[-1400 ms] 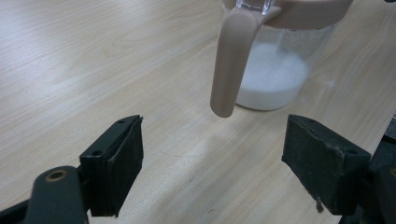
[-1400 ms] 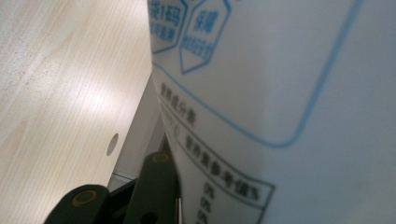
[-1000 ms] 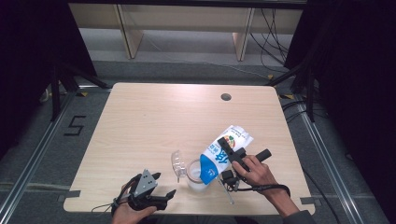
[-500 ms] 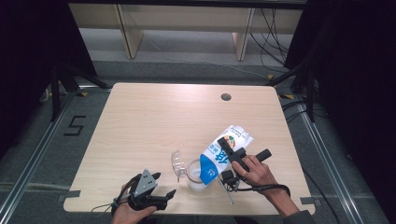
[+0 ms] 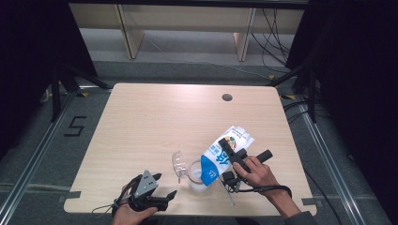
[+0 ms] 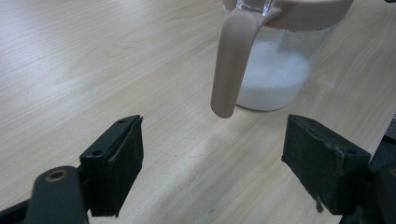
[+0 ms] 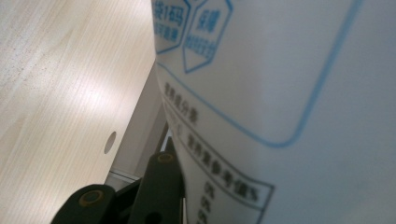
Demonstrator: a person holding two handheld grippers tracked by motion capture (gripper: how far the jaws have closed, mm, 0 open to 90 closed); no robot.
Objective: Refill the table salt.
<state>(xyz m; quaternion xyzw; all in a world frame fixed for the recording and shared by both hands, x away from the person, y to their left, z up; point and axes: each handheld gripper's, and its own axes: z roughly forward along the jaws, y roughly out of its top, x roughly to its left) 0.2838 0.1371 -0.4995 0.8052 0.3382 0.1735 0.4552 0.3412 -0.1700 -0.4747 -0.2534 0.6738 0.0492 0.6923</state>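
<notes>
A white and blue carton (image 5: 224, 151) hangs tilted over a clear jug (image 5: 195, 176), its lower end at the jug's mouth. My right gripper (image 5: 231, 151) is shut on the carton, which looms close in the right gripper view (image 7: 289, 93) beside one black finger (image 7: 159, 191). The jug (image 6: 275, 70) has a beige rim, a beige handle (image 6: 231, 60) and white contents in its bottom. My left gripper (image 5: 165, 184) stands open near the table's front edge, a little short of the handle, nothing between its jaws (image 6: 233, 168).
A clear lid (image 5: 178, 162) lies just left of the jug. The wooden table (image 5: 155, 122) has a round cable hole (image 5: 227, 97) at the back right. Dark floor, rails and cables surround the table, with shelving legs (image 5: 126, 33) behind.
</notes>
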